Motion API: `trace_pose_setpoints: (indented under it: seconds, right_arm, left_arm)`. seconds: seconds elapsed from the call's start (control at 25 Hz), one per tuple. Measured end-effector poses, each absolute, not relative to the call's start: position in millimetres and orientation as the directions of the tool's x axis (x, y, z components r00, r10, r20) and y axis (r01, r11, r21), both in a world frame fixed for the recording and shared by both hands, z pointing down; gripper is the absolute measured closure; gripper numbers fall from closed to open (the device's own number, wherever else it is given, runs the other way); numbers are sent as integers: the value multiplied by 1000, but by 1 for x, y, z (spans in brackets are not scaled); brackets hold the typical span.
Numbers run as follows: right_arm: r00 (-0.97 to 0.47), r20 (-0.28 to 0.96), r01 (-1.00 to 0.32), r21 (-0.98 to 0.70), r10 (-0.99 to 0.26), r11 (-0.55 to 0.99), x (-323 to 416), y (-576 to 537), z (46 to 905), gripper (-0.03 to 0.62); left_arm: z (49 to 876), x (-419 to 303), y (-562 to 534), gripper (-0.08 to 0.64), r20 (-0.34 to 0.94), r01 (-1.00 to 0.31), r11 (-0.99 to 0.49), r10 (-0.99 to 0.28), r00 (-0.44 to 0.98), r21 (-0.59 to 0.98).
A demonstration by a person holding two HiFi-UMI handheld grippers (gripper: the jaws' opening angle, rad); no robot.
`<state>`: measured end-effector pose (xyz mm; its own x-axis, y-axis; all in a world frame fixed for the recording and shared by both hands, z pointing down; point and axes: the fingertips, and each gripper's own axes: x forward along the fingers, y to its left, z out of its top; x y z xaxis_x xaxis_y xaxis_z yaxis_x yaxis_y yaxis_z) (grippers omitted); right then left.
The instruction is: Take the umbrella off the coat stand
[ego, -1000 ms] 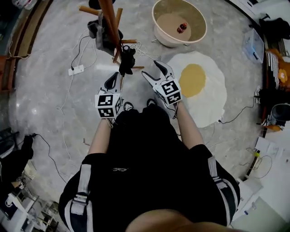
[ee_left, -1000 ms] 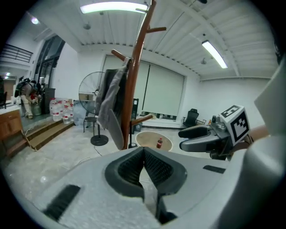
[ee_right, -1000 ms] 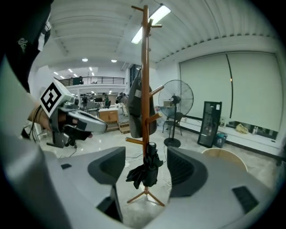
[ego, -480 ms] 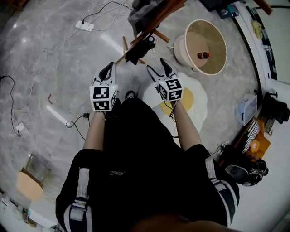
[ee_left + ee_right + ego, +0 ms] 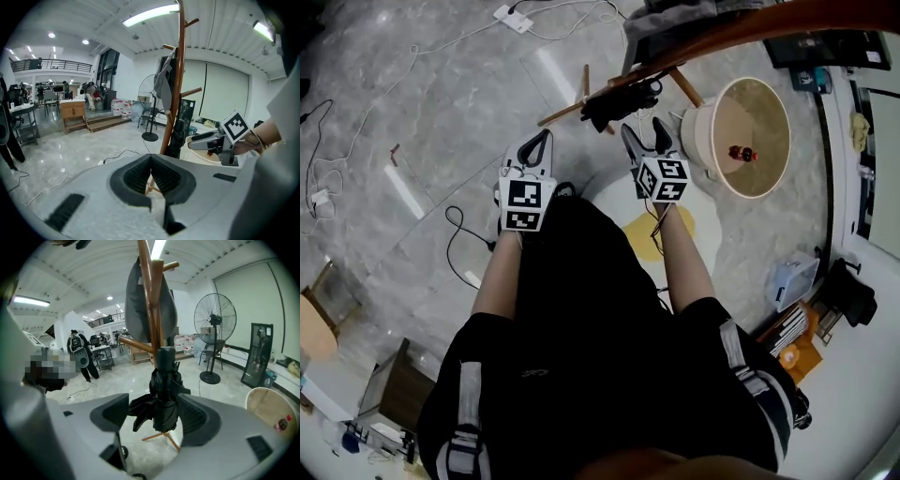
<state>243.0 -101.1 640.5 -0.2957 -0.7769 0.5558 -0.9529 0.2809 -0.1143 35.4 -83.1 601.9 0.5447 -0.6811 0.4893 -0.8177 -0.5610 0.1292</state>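
Right tongs [image 5: 644, 136], just opening wide and empty, face the hanging black umbrella [image 5: 164, 394]; left tongs [image 5: 536, 148] are closed, empty.

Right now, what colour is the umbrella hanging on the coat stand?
The umbrella is black; the right gripper view shows it best.

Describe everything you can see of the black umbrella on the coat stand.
The umbrella is black and folded, its fabric loosely bunched with flaps sticking out. It hangs upright, cylindrical end uppermost, beside the wooden coat stand. The right gripper, jaws just opening, frames it without touching.
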Motion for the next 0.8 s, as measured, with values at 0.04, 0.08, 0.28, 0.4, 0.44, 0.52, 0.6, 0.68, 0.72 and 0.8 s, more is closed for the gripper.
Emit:
trace_pose_setpoints:
  seconds: [0.04,0.08,0.28,0.4,0.44,0.52,0.6,0.68,0.72,0.8]
  right_arm:
    - [-294,556,-954,-118,-777,277,245,-106,647,258]
    - [-291,557,-955,-124,-778,269,247,-112,654,254]
    - [-291,558,-957,-169,-777,237,245,-139,675,224]
    - [-287,552,-958,-165,-783,235,247,-151,679,214]
    - [-283,549,-959,-160,-786,233,249,-155,680,209]
    - [-273,545,-962,-152,-792,227,253,-160,682,199]
    - [-261,543,-965,-147,-798,216,257,-164,682,196]
    - [-245,543,-970,-140,-804,201,260,-167,682,192]
    - [-237,542,-971,-140,-806,192,261,-168,682,192]
    - [-239,541,-971,-159,-807,181,259,-167,684,184]
  left_arm:
    - [608,38,-84,557,492,-819,-560,-681,543,129]
    - [614,41,-84,557,493,-819,-559,-680,542,130]
    - [628,51,-79,557,504,-822,-548,-672,543,156]
    - [630,51,-78,557,507,-830,-534,-676,534,161]
    - [631,51,-78,557,509,-832,-531,-677,531,161]
    - [634,51,-77,557,515,-834,-528,-676,527,160]
    - [635,50,-77,557,520,-835,-526,-674,525,161]
    - [637,49,-76,557,524,-836,-524,-672,523,162]
    - [639,48,-77,557,526,-837,-522,-672,522,165]
    - [642,45,-79,557,528,-841,-511,-672,519,176]
